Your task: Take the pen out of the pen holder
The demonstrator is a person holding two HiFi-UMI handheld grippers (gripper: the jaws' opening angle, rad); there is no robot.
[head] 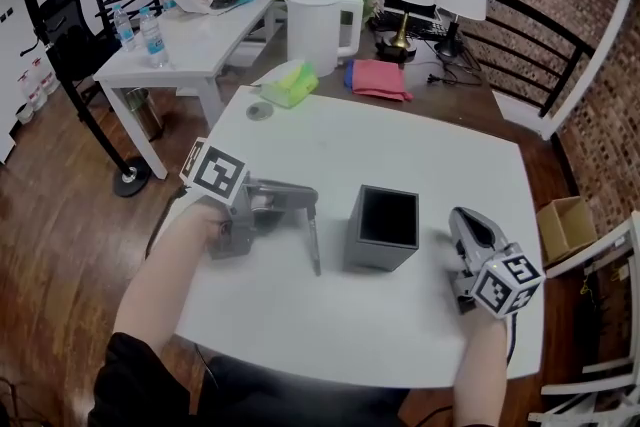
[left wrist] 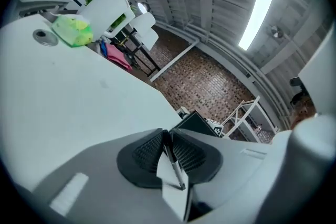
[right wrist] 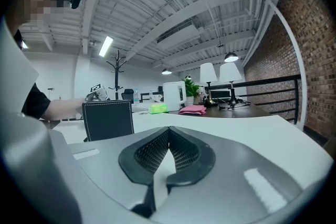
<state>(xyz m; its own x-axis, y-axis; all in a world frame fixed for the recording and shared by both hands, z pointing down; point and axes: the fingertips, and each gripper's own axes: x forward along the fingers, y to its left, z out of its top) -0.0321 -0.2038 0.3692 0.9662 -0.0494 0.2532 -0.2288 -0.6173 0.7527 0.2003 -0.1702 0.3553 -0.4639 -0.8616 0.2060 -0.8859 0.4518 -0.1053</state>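
Left gripper [head: 308, 203] clamps pen [head: 314, 245] beside pen holder [head: 383, 250]; right gripper [head: 463, 220] closed, empty; jug [head: 318, 30], possibly cloth [head: 290, 83], well behind.

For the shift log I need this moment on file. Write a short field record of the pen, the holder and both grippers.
pen: pen is out of the holder and hangs tip-down just left of it
left gripper: left gripper is shut on the pen
right gripper: right gripper has its jaws together with nothing between them, right of the holder
pen holder: pen holder stands upright on the white table, nothing visible inside
task state: pen removed, not set down
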